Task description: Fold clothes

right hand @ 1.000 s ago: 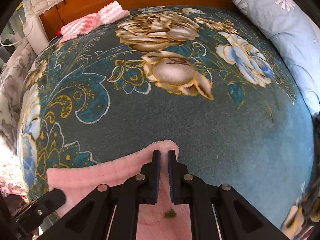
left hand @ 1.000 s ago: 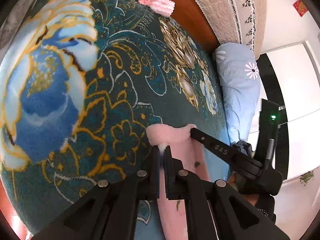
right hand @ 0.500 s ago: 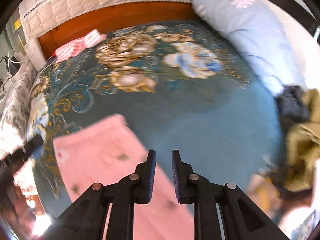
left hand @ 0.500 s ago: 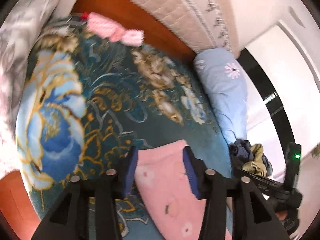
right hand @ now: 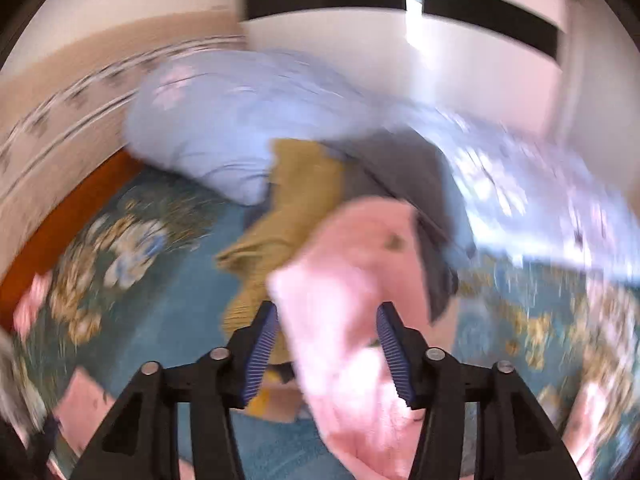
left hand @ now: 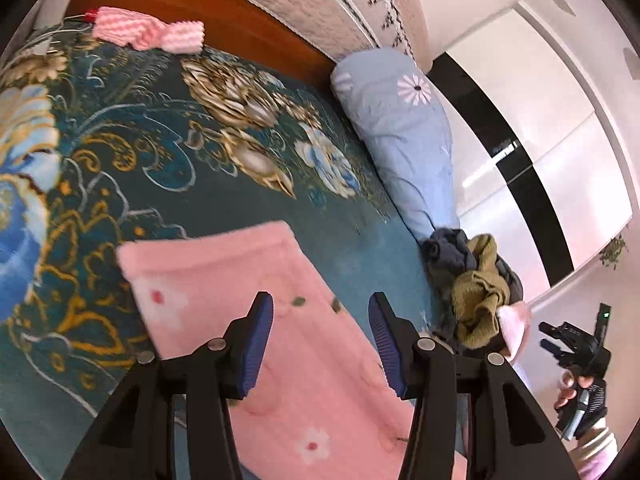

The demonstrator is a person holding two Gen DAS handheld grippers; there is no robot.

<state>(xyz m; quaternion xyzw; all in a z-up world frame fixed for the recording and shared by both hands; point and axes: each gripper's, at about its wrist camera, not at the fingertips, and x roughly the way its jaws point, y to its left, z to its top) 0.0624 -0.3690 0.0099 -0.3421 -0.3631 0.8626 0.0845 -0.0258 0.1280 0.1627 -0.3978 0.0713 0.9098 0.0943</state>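
Note:
A pink fleece garment with small flowers lies flat on the dark teal floral bedspread. My left gripper is open and empty, hovering just above the garment. My right gripper is open in a blurred view, with another pink garment between and beyond its fingers; whether it touches it I cannot tell. The right gripper also shows in the left wrist view, at the far right beside the bed.
A pile of olive and dark grey clothes lies at the bed's right edge, below a light blue pillow. A pink-and-white folded cloth sits by the wooden headboard. White wardrobe doors stand at right.
Both grippers let go of the pink garment's edge and opened. The left one pulled back above it. The right one swung right toward the clothes pile.

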